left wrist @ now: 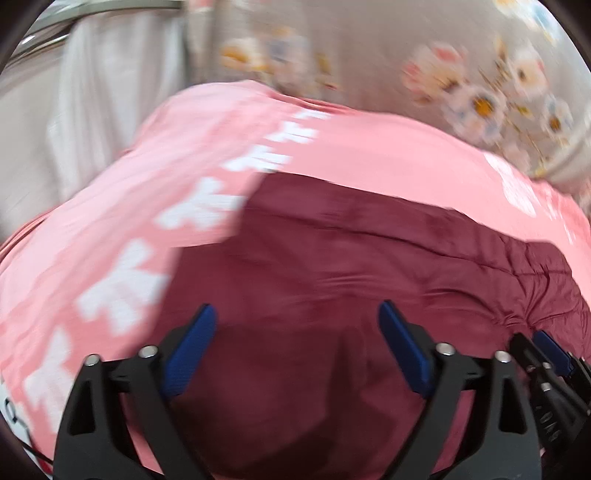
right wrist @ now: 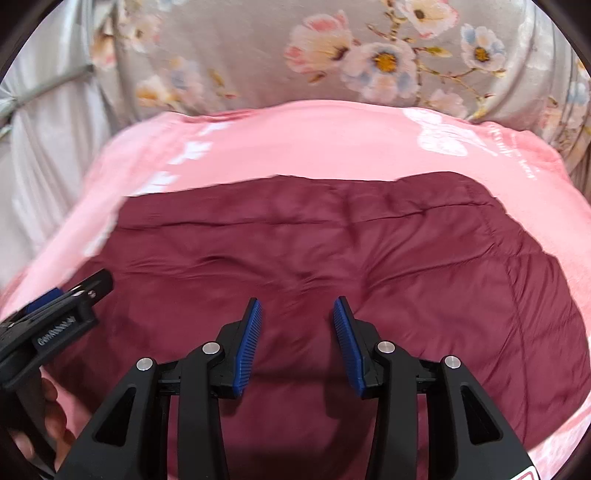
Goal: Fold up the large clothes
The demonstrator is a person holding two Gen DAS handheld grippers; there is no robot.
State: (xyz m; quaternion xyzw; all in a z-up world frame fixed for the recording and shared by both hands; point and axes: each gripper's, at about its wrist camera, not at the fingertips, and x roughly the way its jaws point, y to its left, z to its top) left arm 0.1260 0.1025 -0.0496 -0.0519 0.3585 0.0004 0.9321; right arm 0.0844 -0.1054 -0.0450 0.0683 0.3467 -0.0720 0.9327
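A dark maroon quilted garment (left wrist: 332, 266) lies spread flat on a pink blanket; it also shows in the right wrist view (right wrist: 332, 251). My left gripper (left wrist: 297, 314) hovers over the garment's near part, jaws wide open and empty; it also shows at the left edge of the right wrist view (right wrist: 66, 299). My right gripper (right wrist: 297, 310) is open and empty above the garment's near middle; its tip shows at the right edge of the left wrist view (left wrist: 550, 350). The left wrist view is blurred.
The pink blanket (right wrist: 314, 144) with white print covers the surface under the garment. Beyond it is grey floral bedding (right wrist: 369, 55). White cloth (right wrist: 48, 147) and a metal rail (left wrist: 110, 7) are at the far left.
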